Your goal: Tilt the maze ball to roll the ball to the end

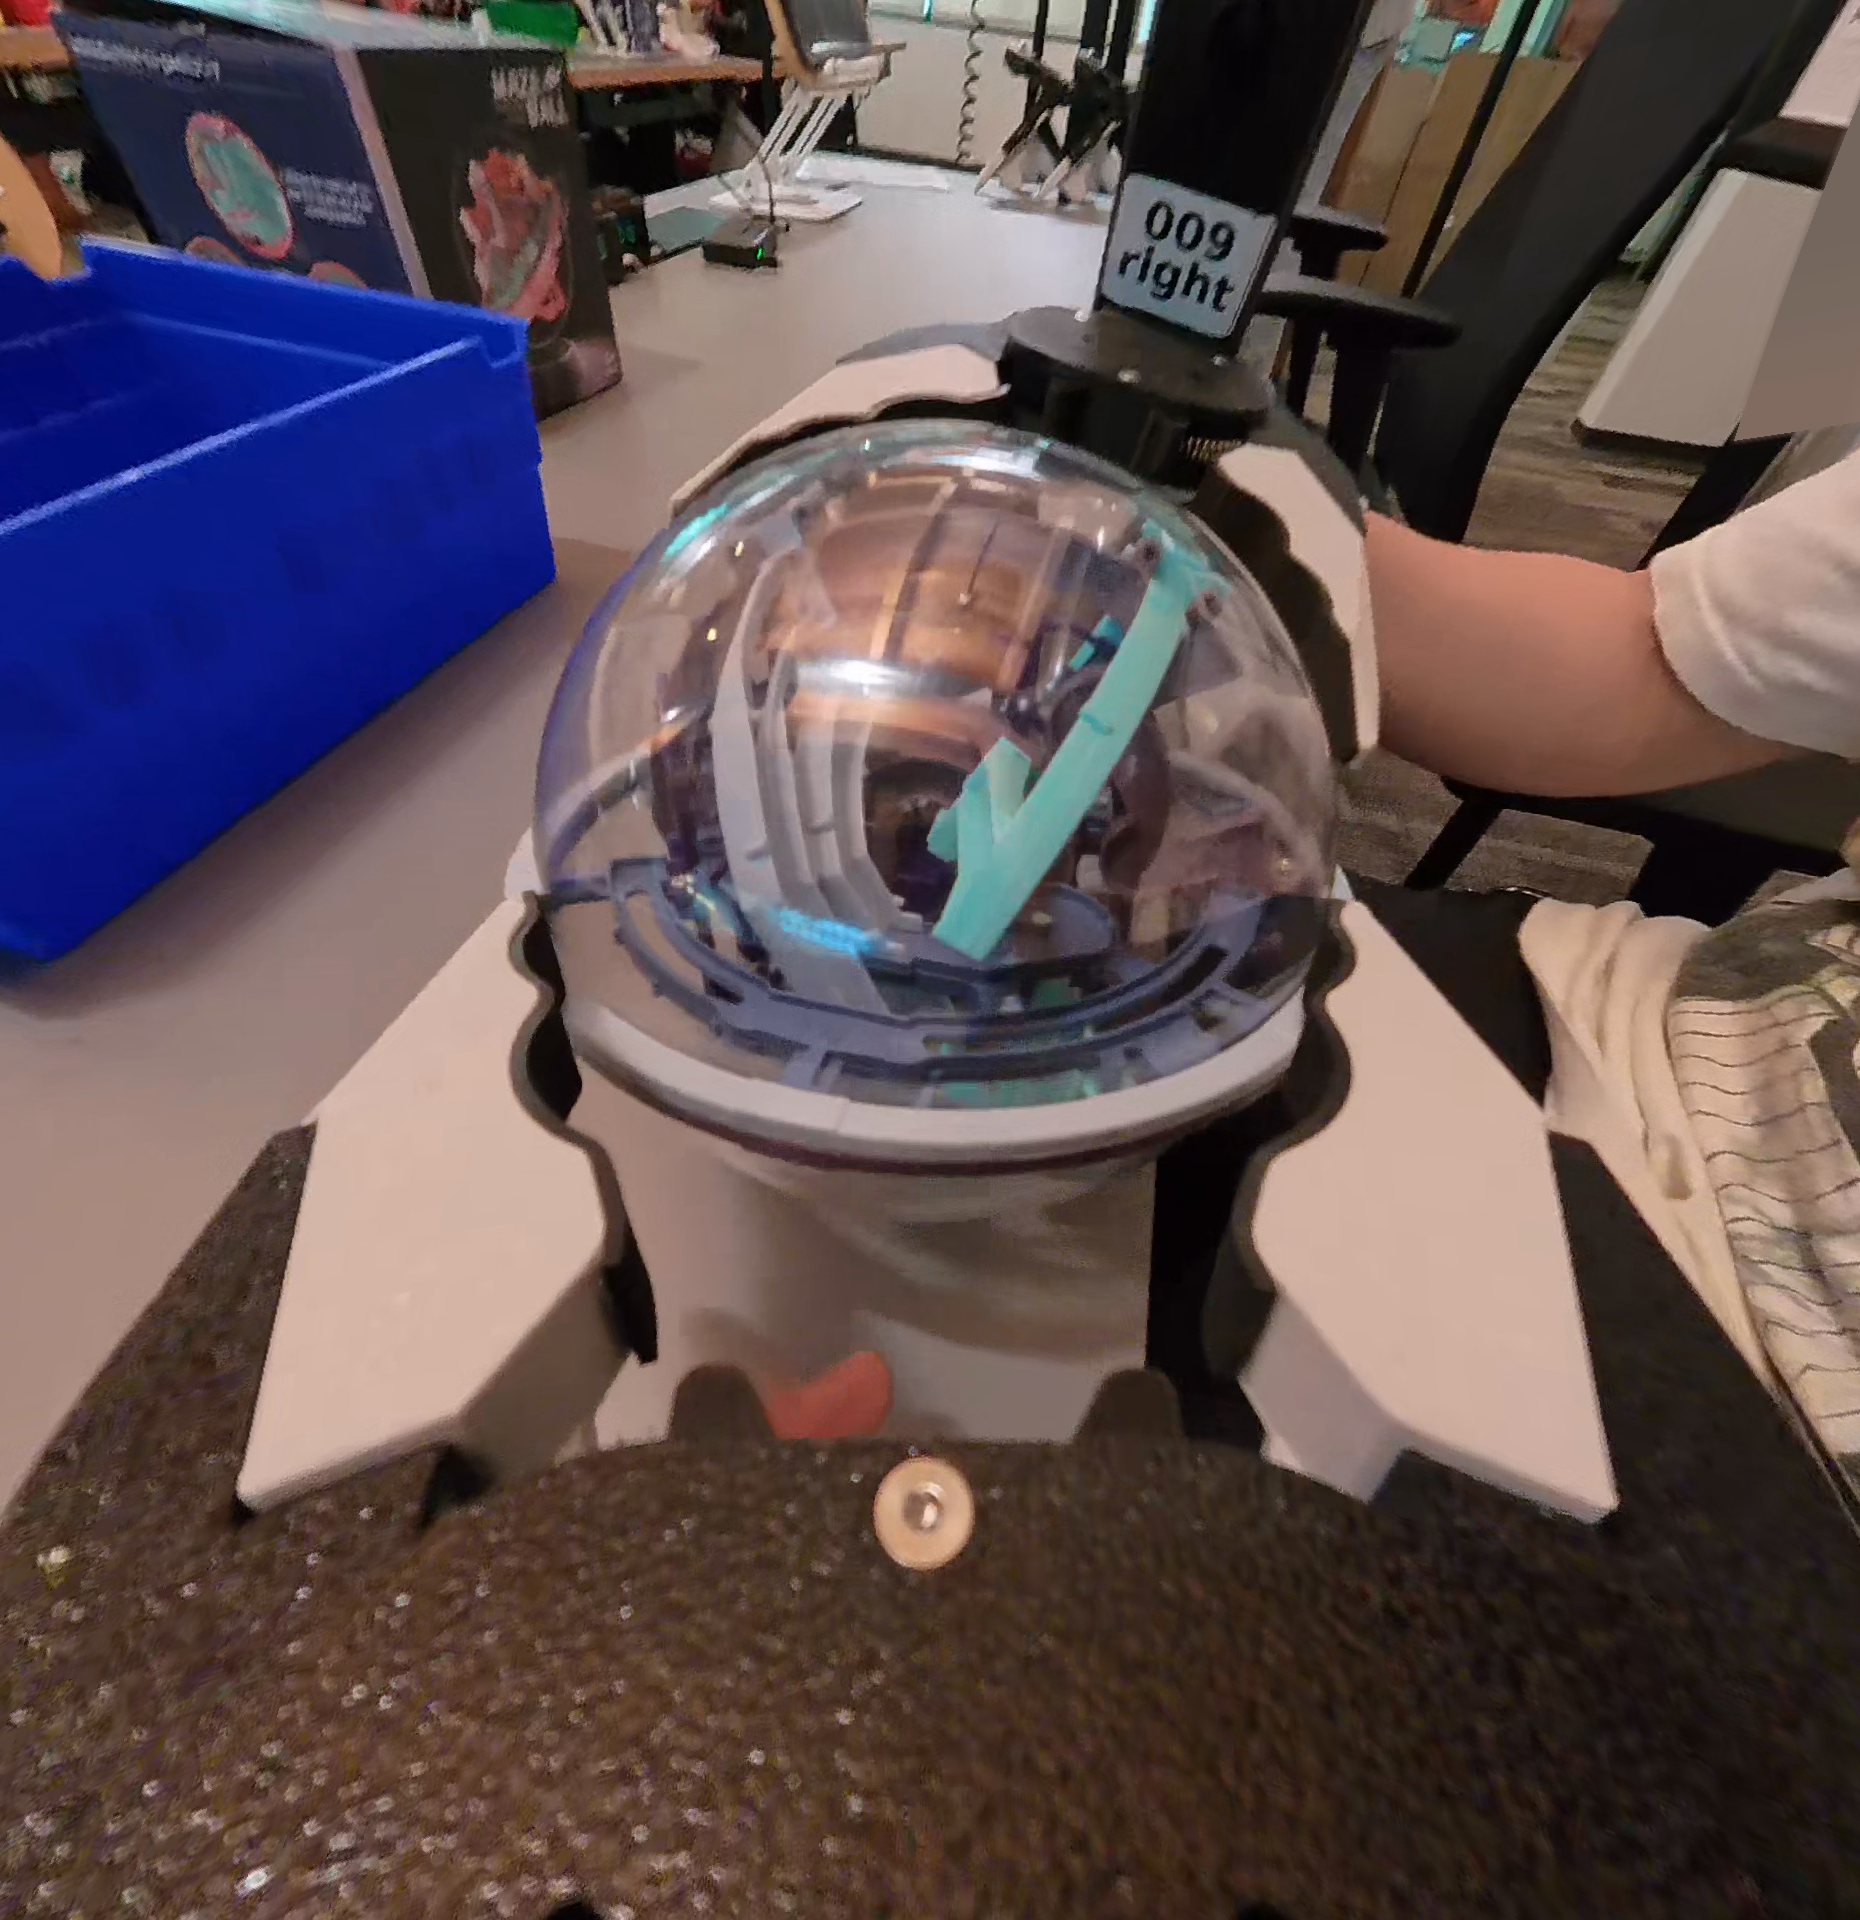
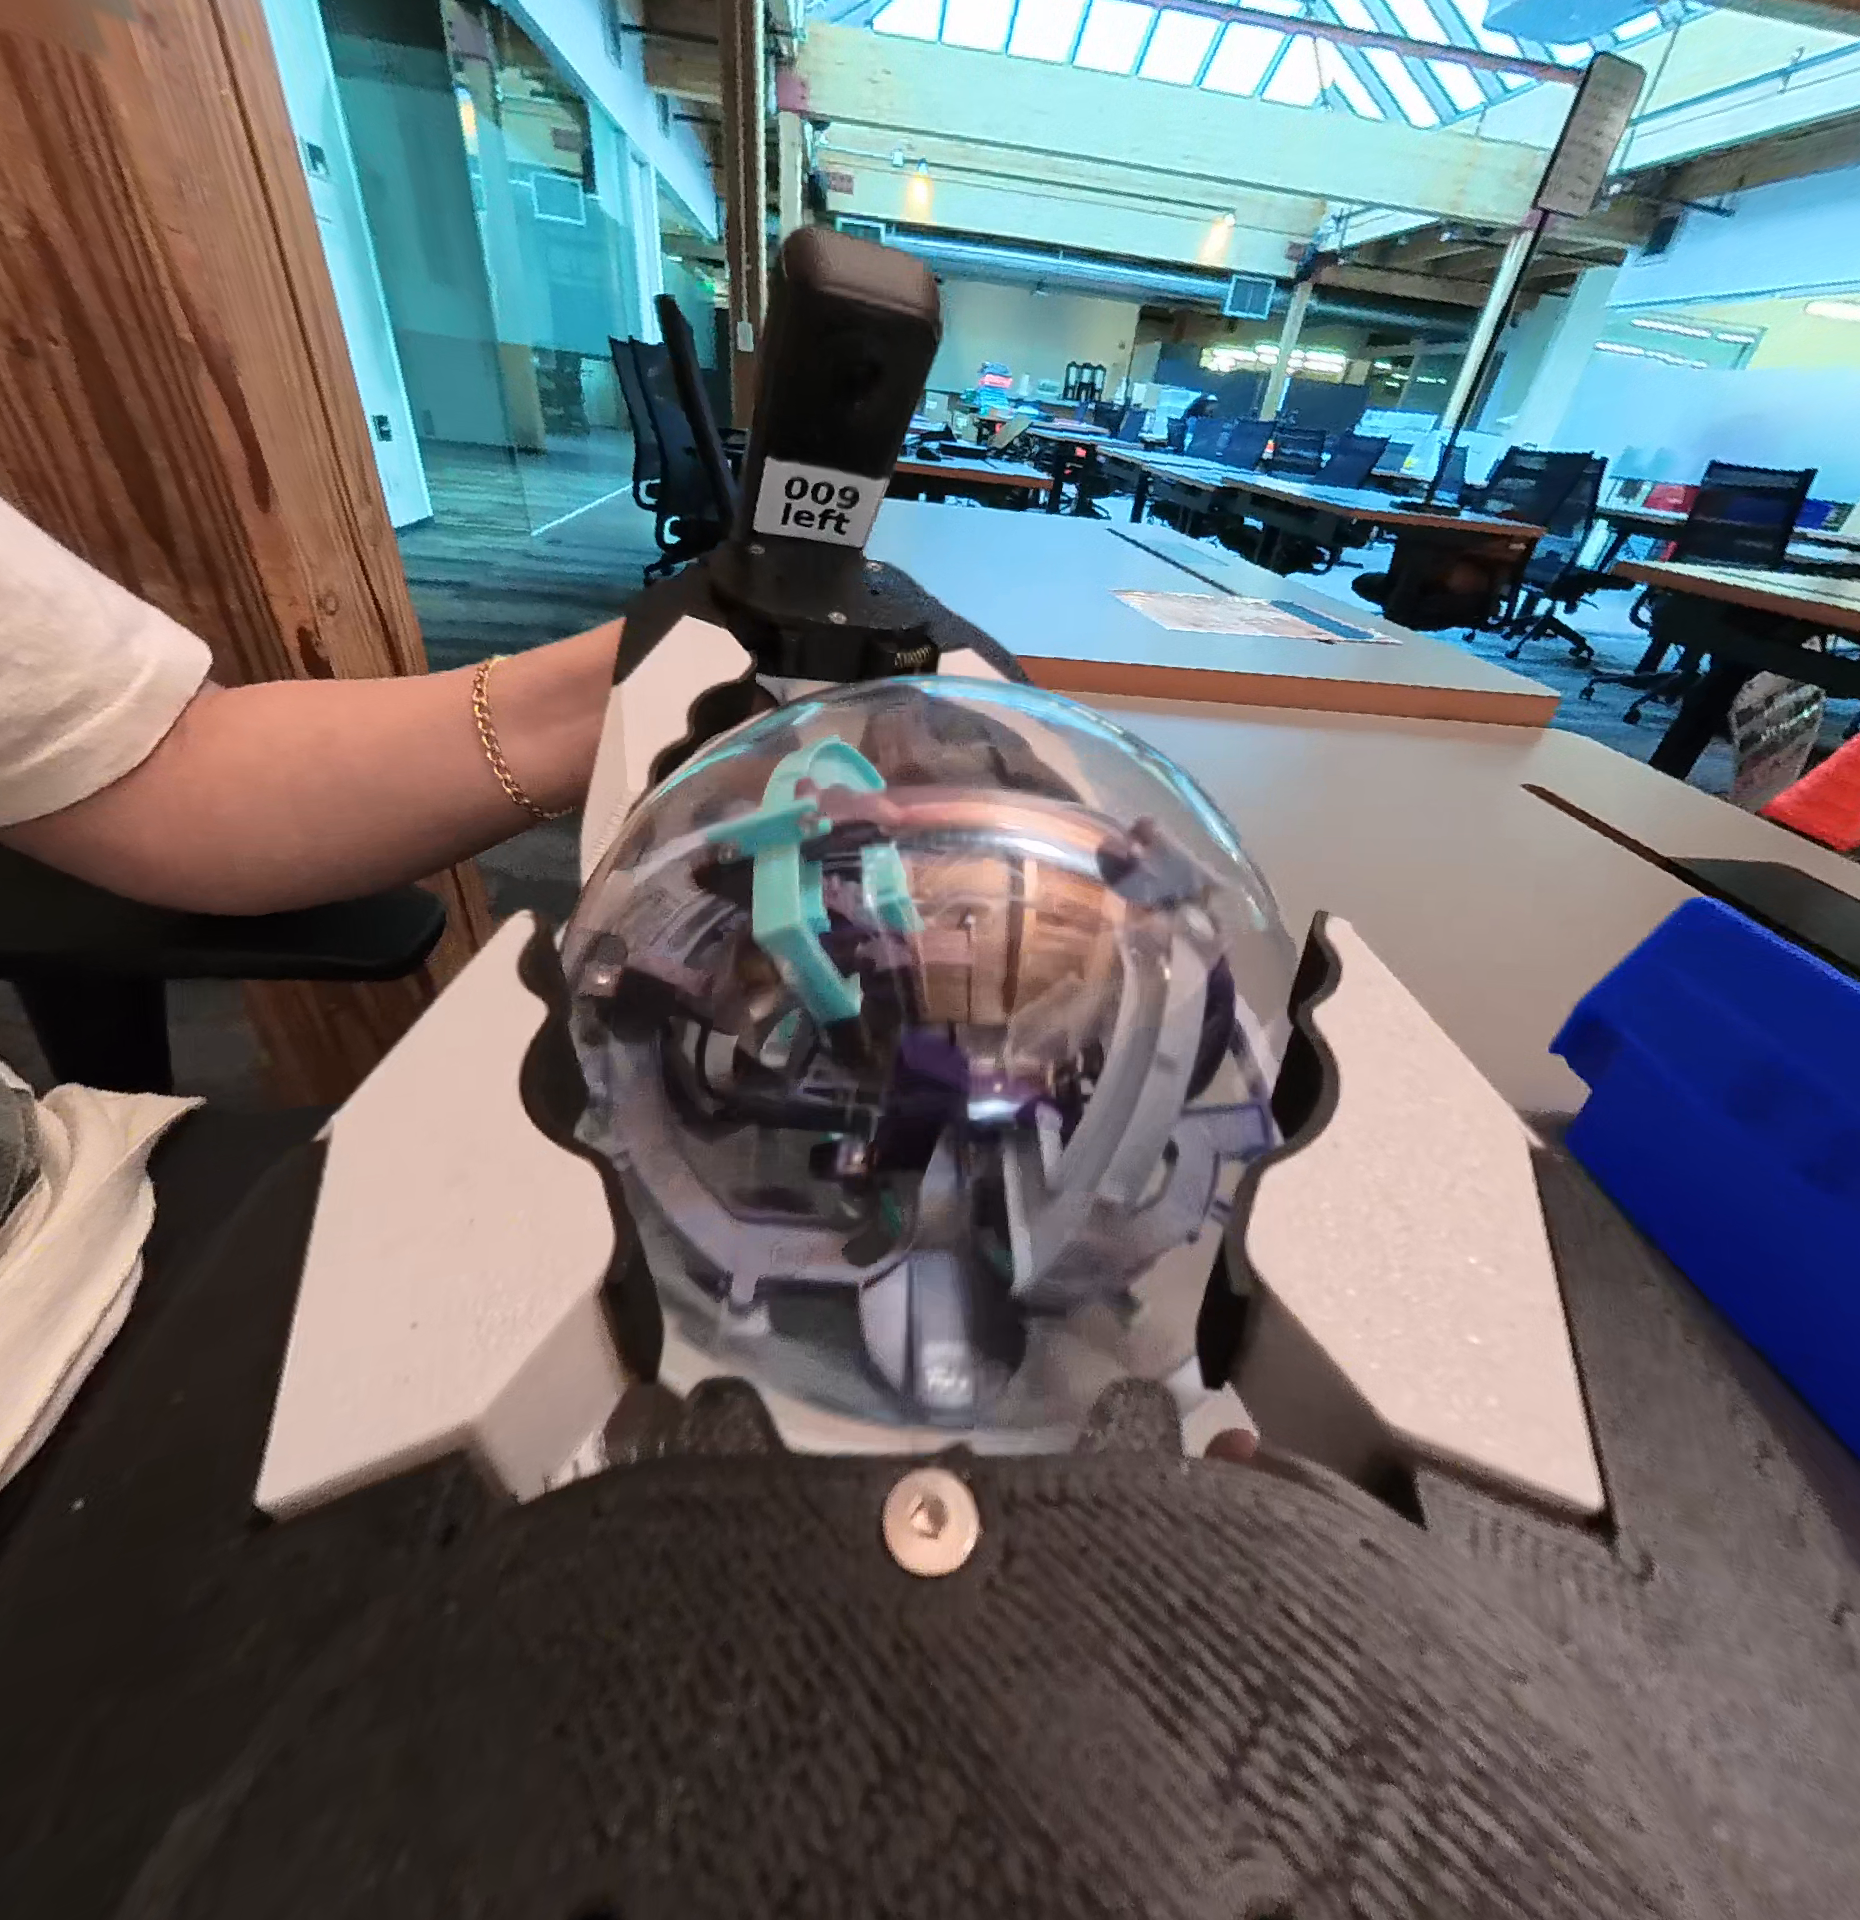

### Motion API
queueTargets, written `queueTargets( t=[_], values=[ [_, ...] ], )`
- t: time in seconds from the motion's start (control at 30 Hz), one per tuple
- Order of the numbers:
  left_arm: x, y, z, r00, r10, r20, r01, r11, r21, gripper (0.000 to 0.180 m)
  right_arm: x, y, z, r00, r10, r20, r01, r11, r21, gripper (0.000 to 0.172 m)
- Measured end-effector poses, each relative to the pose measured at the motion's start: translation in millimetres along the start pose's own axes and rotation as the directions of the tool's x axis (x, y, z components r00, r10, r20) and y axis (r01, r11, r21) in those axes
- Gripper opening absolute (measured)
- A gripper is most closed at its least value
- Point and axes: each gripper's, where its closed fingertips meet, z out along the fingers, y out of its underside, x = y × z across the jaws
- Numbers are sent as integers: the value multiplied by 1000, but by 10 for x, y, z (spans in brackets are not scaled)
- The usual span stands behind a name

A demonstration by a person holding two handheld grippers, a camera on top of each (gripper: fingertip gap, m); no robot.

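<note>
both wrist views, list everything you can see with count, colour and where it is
maze ball: one, clear shell with teal, grey and purple tracks inside, between both tongs
bin: one, blue, on the table left of the ball in the left view
box: one, dark printed, behind the bin
table: one, grey, under the ball
chairs: several, dark, far office desks
post: one, wooden, left in the right view
bracelet: one, gold, on the wrist
left tongs: white fingers pressed on the ball's sides
right tongs: white fingers pressed on the ball's sides
</note>
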Motion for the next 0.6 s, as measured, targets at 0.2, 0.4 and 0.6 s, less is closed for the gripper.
queueTargets(
  t=[0.2, 0.4, 0.6],
  values=[
    [-81, 50, 42, 989, -144, 12, 145, 989, -20, 136, 43, 169, -30, 1000, -12, -7, 11, 997, -73, 155],
    [-102, -19, 112, 997, -62, 49, 61, 998, 25, 148, 26, 221, -66, 998, -56, 13, 57, 995, -81, 157],
    [-45, -67, 139, 996, 60, 70, -61, 998, 11, 143, 23, 348, -117, 995, -96, 27, 99, 981, -168, 156]
  ],
)
